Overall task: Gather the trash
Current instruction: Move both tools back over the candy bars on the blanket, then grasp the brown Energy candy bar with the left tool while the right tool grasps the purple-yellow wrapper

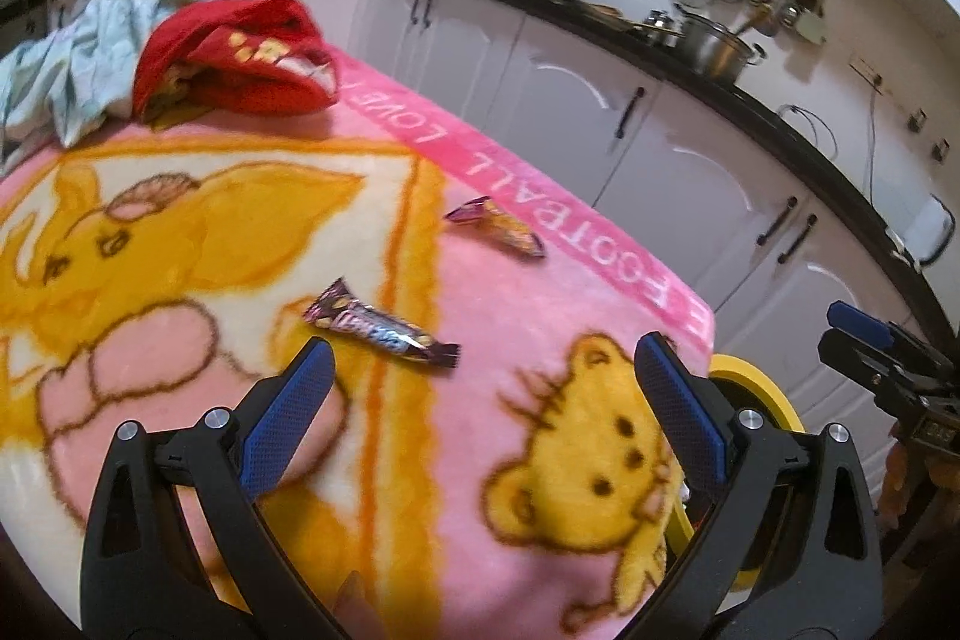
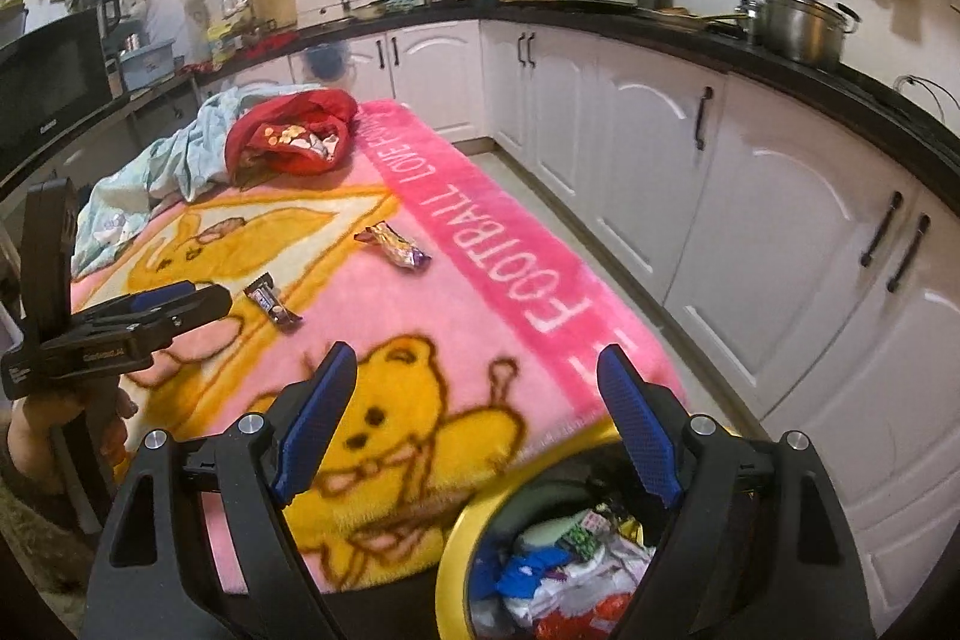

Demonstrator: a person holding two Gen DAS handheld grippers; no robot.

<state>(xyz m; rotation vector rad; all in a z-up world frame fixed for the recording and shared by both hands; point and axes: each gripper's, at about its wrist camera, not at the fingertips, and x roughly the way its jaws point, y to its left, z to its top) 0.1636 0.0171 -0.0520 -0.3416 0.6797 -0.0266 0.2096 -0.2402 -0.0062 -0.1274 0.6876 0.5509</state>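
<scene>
Jaws stand apart and empty on left gripper [image 1: 483, 358] and right gripper [image 2: 477, 370]. Two crinkled purple foil wrappers, near [image 1: 379, 331] and far [image 1: 497, 226], lie on pink plush blanket [image 1: 510, 292]; yellow-rimmed bin [image 2: 456, 550] holds litter.

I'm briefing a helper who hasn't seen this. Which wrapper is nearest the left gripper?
Find the pink cartoon blanket. On its orange stripe lies a long dark candy-bar wrapper. The other wrapper is shorter, crumpled, nearer the FOOTBALL lettering.

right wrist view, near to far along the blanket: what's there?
Yellow bin with trash → dark candy wrapper → purple-gold wrapper → red cloth at the far end.
</scene>
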